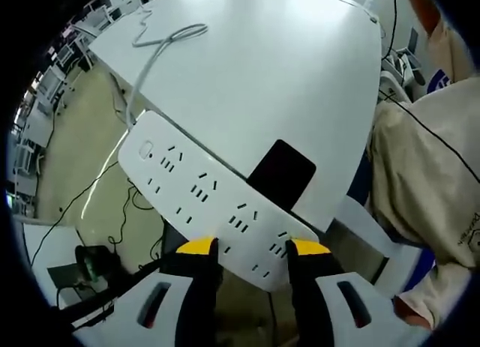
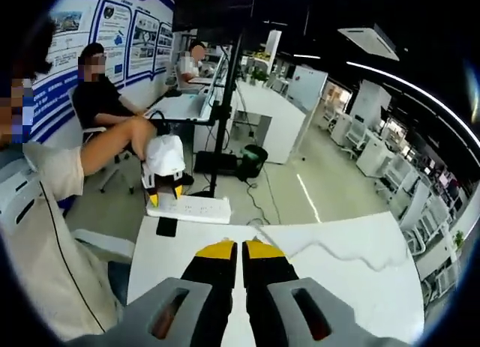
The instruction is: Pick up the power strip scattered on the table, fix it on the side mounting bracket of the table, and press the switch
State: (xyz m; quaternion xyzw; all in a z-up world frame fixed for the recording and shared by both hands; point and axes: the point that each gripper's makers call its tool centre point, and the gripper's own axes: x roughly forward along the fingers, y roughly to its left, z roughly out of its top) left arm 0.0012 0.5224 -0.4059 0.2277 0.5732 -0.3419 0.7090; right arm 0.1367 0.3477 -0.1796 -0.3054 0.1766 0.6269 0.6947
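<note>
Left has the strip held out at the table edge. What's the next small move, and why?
Probably ease the power strip down toward the table's side, where the task puts the bracket. The left gripper clamps its end, the strip sits off the table edge by the black block, and the right gripper is shut, holding nothing.

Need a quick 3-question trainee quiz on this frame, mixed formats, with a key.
1. True or false: the left gripper is shut on the end of the white power strip farthest from its cable.
2. Multiple choice: the black bracket sits A) in the middle of the table, B) at the table's edge behind the strip, C) on the floor.
3. Fill in: the right gripper has its jaws ____ and holds nothing.

Key: 1 true; 2 B; 3 closed.
</note>
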